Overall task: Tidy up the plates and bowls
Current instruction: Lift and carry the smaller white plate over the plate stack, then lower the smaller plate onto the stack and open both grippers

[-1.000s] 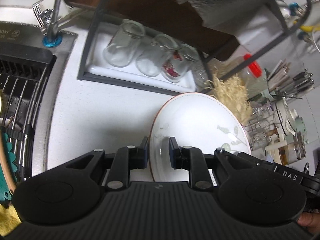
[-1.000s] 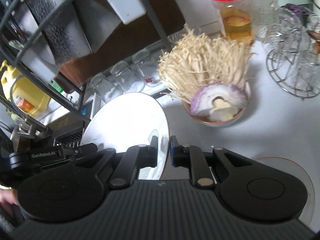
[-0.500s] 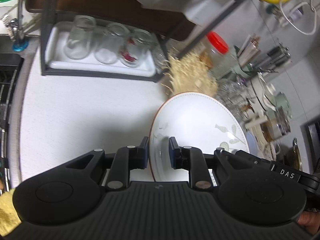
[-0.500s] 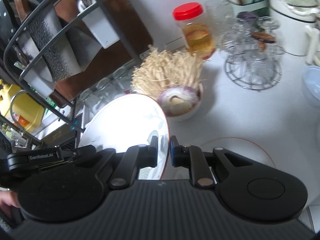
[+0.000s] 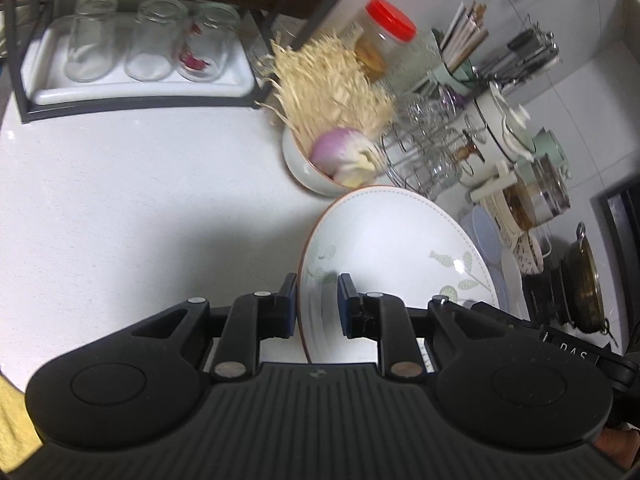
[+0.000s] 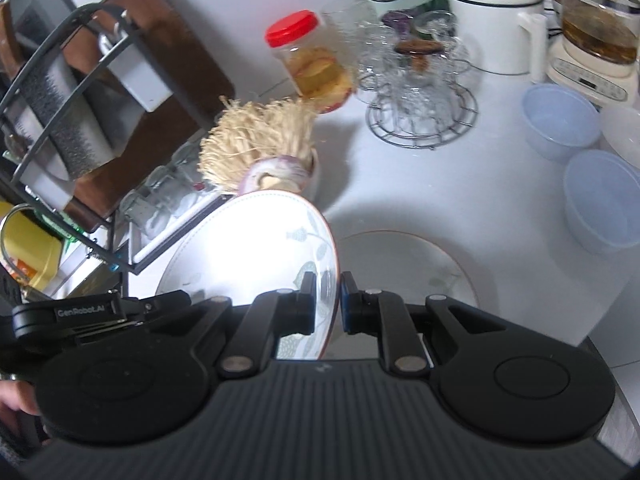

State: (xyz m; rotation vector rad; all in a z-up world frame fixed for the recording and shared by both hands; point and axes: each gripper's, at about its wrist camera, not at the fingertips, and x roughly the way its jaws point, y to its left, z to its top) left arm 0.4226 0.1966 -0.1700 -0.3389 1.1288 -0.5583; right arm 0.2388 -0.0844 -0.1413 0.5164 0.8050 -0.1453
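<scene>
Both grippers have carried the plate sideways since the earlier frames: the sink has left my left view, and a second plate (image 6: 404,268) now lies on the counter (image 5: 140,200) under my right one.

Left gripper (image 5: 318,306): jaws narrow, clamped on the near rim of the plate (image 5: 392,248).
Right gripper (image 6: 327,303): jaws together on the opposite rim of the same plate (image 6: 248,240).
Plate: white, leaf pattern, held tilted above the counter between both tools, near the bowl (image 5: 308,172) of onion and pale mushrooms.
Two pale blue bowls (image 6: 600,200): on the counter at right.
Hidden: the plate's lower edge sits behind my gripper bodies; the glasses on the wire rack (image 6: 420,112) blur together.
</scene>
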